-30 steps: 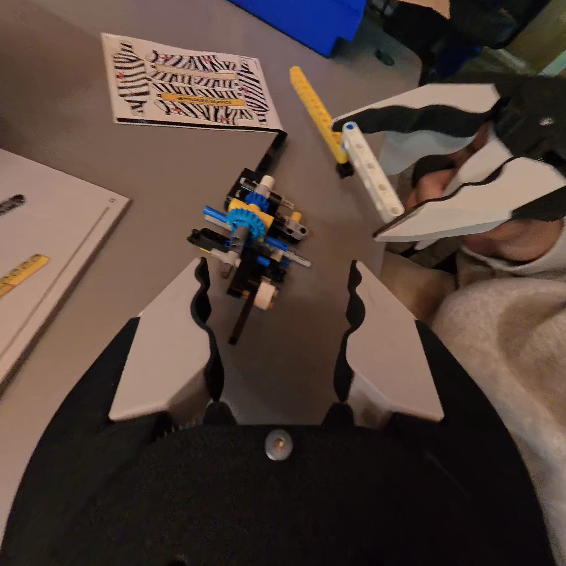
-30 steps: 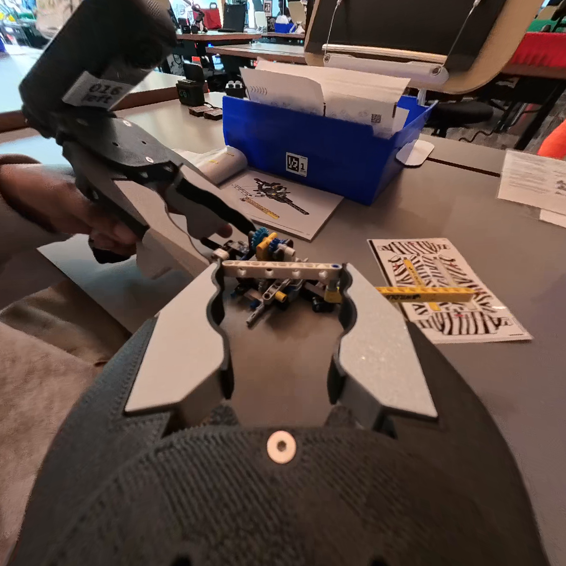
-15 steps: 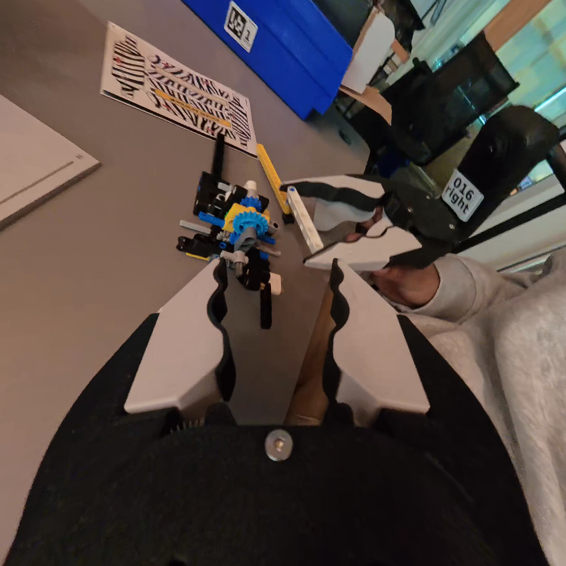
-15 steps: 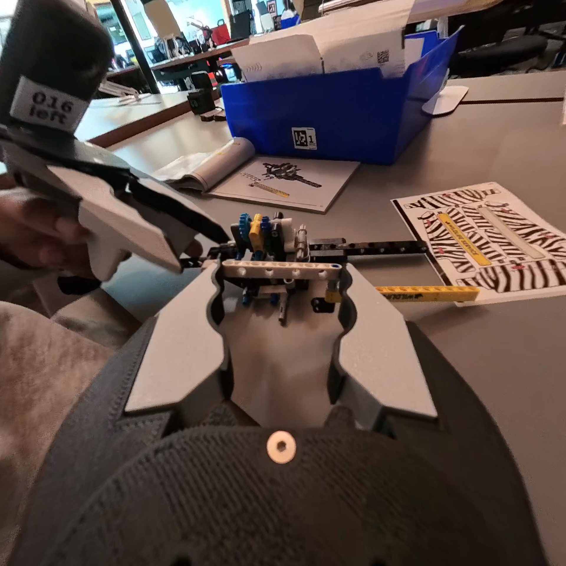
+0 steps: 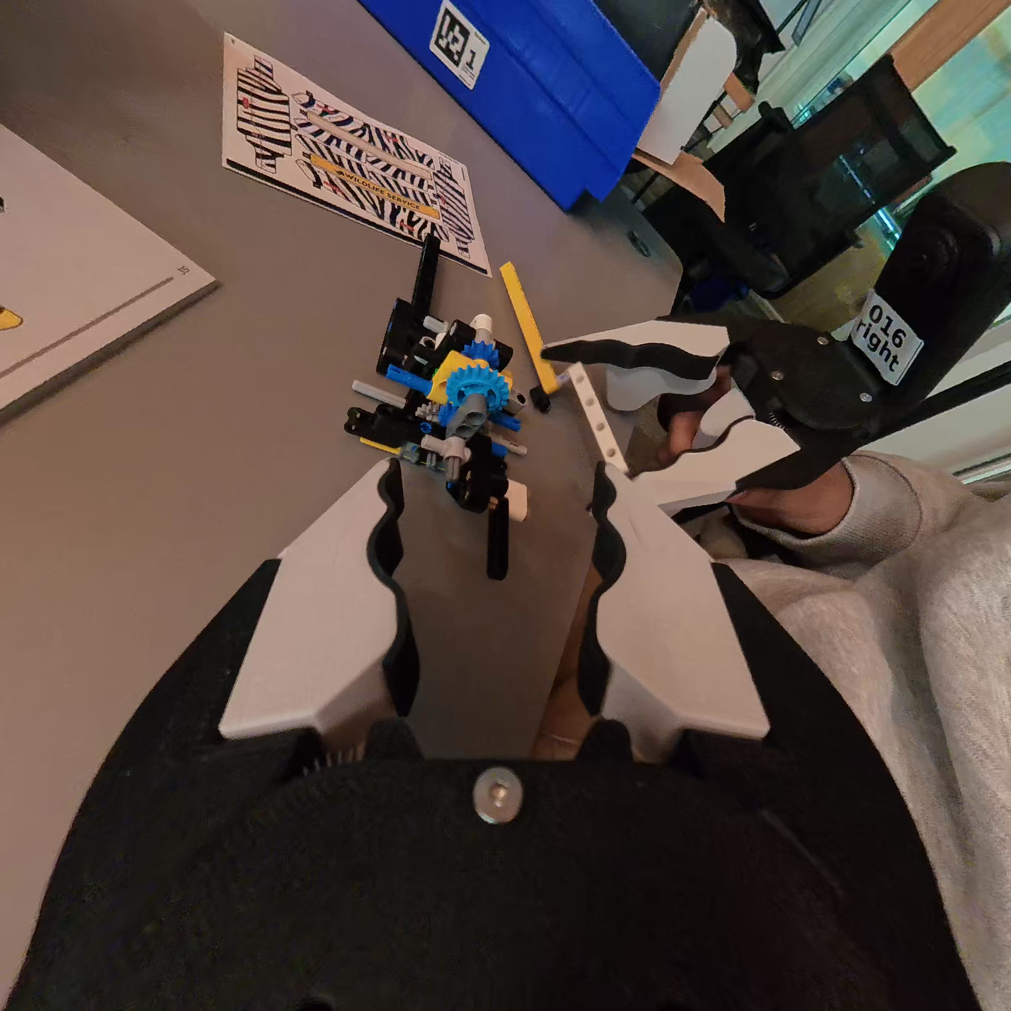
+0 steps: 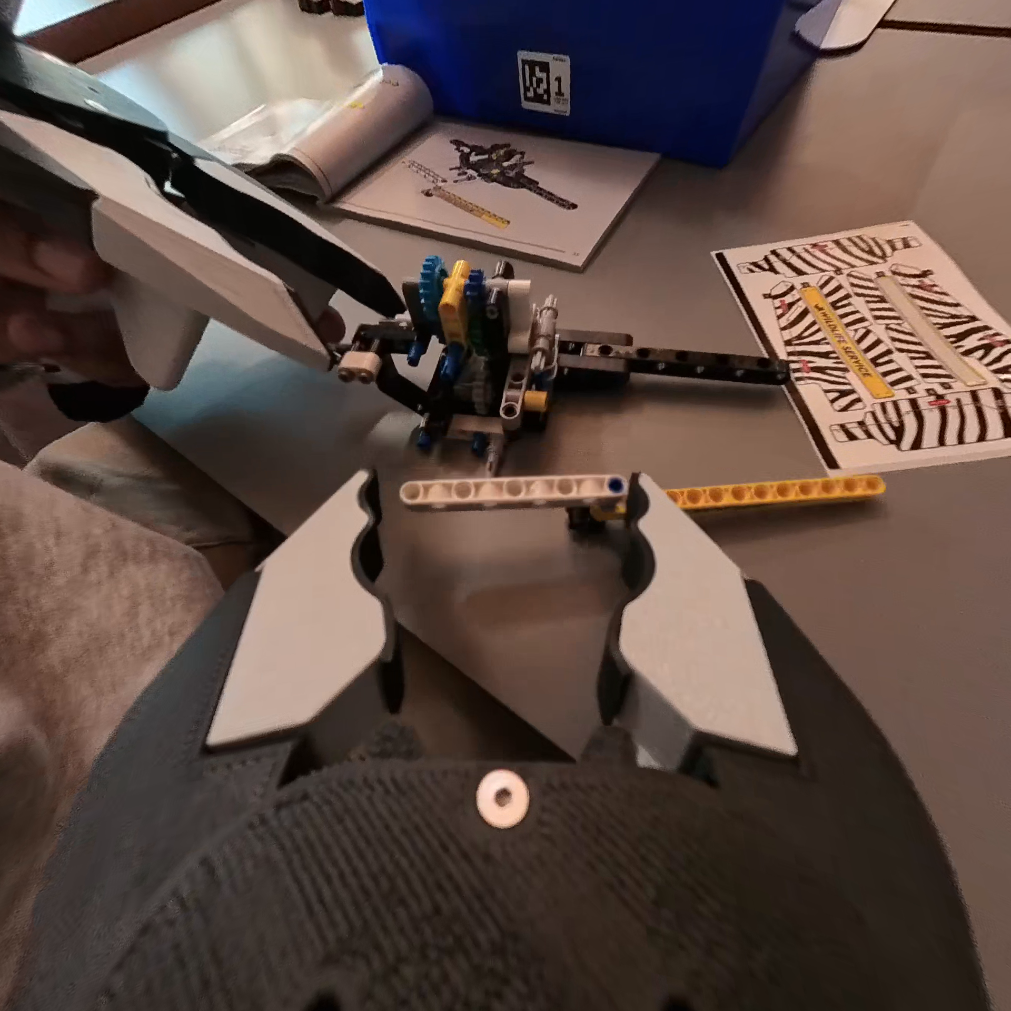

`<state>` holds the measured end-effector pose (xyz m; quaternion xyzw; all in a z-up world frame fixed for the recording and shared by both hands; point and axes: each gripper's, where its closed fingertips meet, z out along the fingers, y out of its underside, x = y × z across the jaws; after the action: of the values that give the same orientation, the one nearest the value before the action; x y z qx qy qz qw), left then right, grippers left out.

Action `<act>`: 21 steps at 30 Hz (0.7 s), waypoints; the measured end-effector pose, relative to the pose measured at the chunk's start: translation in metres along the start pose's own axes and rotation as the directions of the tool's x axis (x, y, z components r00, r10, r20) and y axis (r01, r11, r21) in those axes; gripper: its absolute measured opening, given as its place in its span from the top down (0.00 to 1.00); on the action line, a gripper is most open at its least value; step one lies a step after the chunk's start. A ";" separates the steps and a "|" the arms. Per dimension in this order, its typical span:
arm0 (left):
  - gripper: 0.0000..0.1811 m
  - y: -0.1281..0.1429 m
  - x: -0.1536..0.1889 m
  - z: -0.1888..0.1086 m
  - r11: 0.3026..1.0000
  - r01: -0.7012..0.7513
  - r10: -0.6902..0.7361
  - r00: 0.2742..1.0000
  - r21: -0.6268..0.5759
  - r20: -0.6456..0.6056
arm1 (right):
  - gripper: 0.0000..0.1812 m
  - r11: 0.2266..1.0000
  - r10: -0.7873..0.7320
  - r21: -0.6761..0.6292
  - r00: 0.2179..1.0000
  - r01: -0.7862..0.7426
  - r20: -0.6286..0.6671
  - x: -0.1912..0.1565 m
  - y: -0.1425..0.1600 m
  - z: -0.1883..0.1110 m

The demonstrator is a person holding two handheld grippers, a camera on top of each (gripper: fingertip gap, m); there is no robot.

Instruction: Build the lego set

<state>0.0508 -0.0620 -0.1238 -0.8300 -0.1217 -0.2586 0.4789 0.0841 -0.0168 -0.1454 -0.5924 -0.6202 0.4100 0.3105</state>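
Right hand-held gripper (image 6: 503, 492) pinching white beam (image 6: 511, 491) endwise, holes facing model (image 6: 470, 350); left hand-held gripper (image 5: 495, 481) spread, poised to steady model on worktop (image 5: 164, 465).

Assembly (image 6: 470, 350): on table (image 6: 820, 602), mid-scene, long beam end reaching toward sticker sheet (image 6: 886, 350).
Sticker sheet: flat on table, right of assembly.
Booklet (image 6: 492, 202): open behind assembly, before bin (image 6: 602, 71).
Loose beam (image 6: 777, 489): on table, nearer than assembly, right of held beam (image 6: 509, 489).
Held beam: crosswise at right gripper (image 6: 503, 492) tips.
Left gripper (image 5: 495, 481): tips at assembly's left end.
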 end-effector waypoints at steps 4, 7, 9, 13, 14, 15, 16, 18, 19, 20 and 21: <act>0.62 -0.001 -0.002 -0.002 1.000 0.021 -0.021 1.000 0.014 -0.013 | 0.47 1.000 -0.020 -0.017 0.999 0.021 0.030 -0.005 -0.001 -0.007; 0.62 -0.002 -0.003 -0.004 0.999 0.026 -0.026 1.000 0.023 -0.014 | 0.47 0.998 -0.030 -0.051 0.997 0.033 0.069 -0.011 0.003 -0.008; 0.62 -0.003 -0.005 -0.006 0.999 0.024 -0.024 1.000 0.032 -0.007 | 0.47 0.997 -0.039 -0.061 0.996 0.044 0.075 -0.012 0.000 -0.011; 0.62 -0.010 -0.007 -0.010 0.997 0.025 -0.025 1.000 0.075 0.005 | 0.52 0.989 -0.103 -0.109 0.995 0.104 0.018 0.006 -0.011 -0.029; 0.62 -0.012 -0.007 -0.012 0.996 0.023 -0.024 1.000 0.090 0.008 | 0.53 0.983 -0.101 -0.152 0.995 0.101 0.004 0.012 -0.007 -0.034; 0.62 -0.014 -0.007 -0.013 0.994 0.022 -0.023 1.000 0.103 0.008 | 0.53 0.976 -0.086 -0.200 0.996 0.086 0.008 0.014 0.000 -0.037; 0.62 -0.016 -0.006 -0.015 0.993 0.020 -0.022 1.000 0.117 0.009 | 0.53 0.968 -0.064 -0.240 0.997 0.070 0.034 0.010 0.007 -0.039; 0.62 -0.023 -0.004 -0.019 0.988 0.004 -0.006 1.000 0.157 0.015 | 0.53 0.960 -0.034 -0.273 0.996 0.056 0.084 -0.004 0.019 -0.041; 0.63 -0.027 -0.002 -0.021 0.983 -0.016 0.012 1.000 0.180 0.020 | 0.53 0.961 -0.052 -0.267 0.994 0.076 0.094 -0.010 0.023 -0.039; 0.64 -0.031 0.002 -0.023 0.978 -0.042 0.039 0.999 0.202 0.023 | 0.53 0.958 -0.094 -0.262 0.991 0.116 0.097 -0.015 0.027 -0.038; 0.66 -0.033 0.009 -0.024 0.974 -0.072 0.069 0.997 0.216 0.019 | 0.53 0.946 -0.150 -0.275 0.984 0.170 0.091 -0.017 0.032 -0.036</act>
<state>0.0358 -0.0664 -0.0851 -0.7782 -0.1223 -0.2221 0.5746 0.1329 -0.0299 -0.1550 -0.5637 -0.7285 0.3114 0.2337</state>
